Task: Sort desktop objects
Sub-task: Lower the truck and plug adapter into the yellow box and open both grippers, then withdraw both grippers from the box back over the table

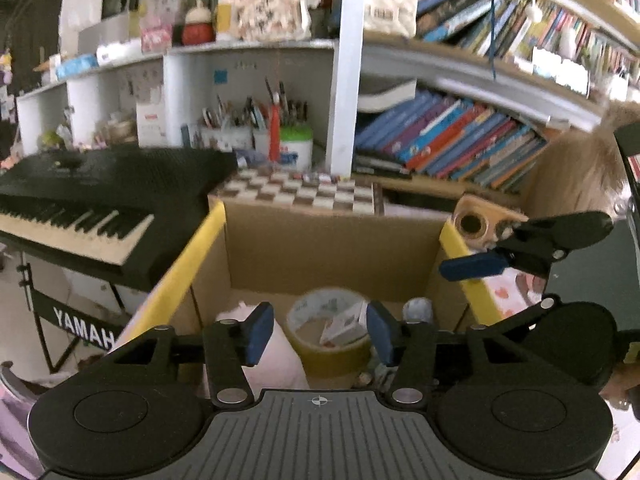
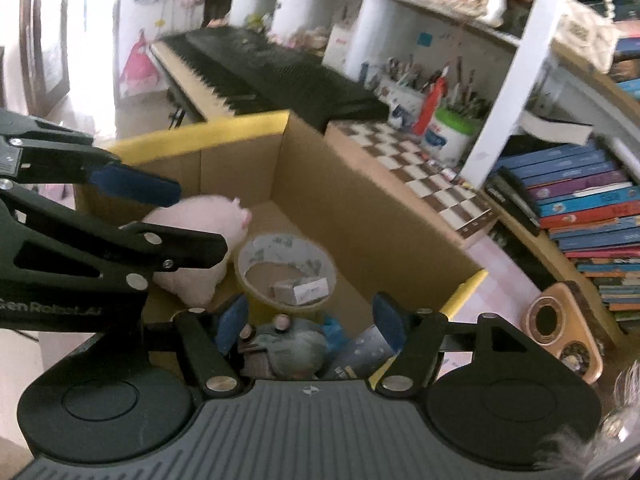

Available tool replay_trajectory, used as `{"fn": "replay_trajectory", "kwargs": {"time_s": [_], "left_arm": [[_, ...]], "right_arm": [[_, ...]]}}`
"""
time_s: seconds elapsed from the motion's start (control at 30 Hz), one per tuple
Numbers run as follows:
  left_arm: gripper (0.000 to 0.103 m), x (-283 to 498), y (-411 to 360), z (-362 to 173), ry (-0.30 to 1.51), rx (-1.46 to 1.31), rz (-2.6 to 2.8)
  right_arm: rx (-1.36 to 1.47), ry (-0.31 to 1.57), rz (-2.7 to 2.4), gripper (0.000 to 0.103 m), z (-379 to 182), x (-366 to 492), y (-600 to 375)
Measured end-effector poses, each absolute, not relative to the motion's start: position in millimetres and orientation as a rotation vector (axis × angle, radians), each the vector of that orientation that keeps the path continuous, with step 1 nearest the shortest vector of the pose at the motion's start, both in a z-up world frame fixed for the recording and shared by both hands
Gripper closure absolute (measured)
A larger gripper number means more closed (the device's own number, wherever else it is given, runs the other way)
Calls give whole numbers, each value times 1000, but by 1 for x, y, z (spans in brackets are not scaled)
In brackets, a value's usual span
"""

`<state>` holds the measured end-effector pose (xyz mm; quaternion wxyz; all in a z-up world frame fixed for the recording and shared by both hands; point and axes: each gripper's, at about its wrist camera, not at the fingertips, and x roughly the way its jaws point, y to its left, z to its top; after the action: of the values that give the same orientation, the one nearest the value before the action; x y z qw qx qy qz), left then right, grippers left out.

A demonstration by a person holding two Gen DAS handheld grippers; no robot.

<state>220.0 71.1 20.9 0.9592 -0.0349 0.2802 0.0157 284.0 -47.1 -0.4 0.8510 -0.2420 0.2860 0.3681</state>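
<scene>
Left gripper [image 1: 318, 334] fingers spread wide, nothing between them, hovering over the open cardboard box [image 1: 312, 252]; right gripper [image 2: 310, 324] fingers also wide and empty, over the same box from the other side. Blue rubbery pads on black hinged arms, ribbed grey housing below. Box is plain brown corrugated card with yellow tape along the top edges [image 2: 208, 132]. Inside it: a roll of yellowish tape [image 1: 330, 336] lying flat, a small white carton [image 1: 346, 322] resting in its core; a soft pink plush [image 2: 200, 248] touching the roll; a grey rounded toy [image 2: 294, 346] and a dark starry tube [image 2: 360, 354] at the near wall. Just beside the box, on the pink patterned worktop [image 2: 508, 284], a wooden radio-shaped toy [image 2: 564, 336] with round dials. Behind the box, a brown-and-white checkered board [image 1: 304, 192], lying flat. Further back, a black Yamaha keyboard [image 1: 92, 200] on its stand, white pen pots [image 1: 260, 136] crammed with pens, leaning rows of colourful books [image 1: 452, 144], white cluttered shelving [image 1: 344, 64]. Background blurred.
</scene>
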Motion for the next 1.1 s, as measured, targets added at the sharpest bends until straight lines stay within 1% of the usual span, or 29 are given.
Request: {"fn": "replay_trajectory", "kwargs": {"time_s": [0.4,0.47,0.5,0.57,0.97,1.1], "left_arm": [[49,173,67,45,480,-87,29],[47,164,66,47,469,-88,30],[44,159,66,48,463,-87,29],[43,151,66,50,456,-87,26],[41,94,61,48,461,-87,-27],[37,73,58,45,474,-83,-32]], "right_arm": [[-358,499,646,37,36,237,-82],[-329,489,615,37,39,229,-89],[-317,485,601,37,41,224,-93],[-285,481,564,37,43,215,-101],[-172,502,361,37,36,147,-143],[-123,515,302,37,28,119,-153]]}}
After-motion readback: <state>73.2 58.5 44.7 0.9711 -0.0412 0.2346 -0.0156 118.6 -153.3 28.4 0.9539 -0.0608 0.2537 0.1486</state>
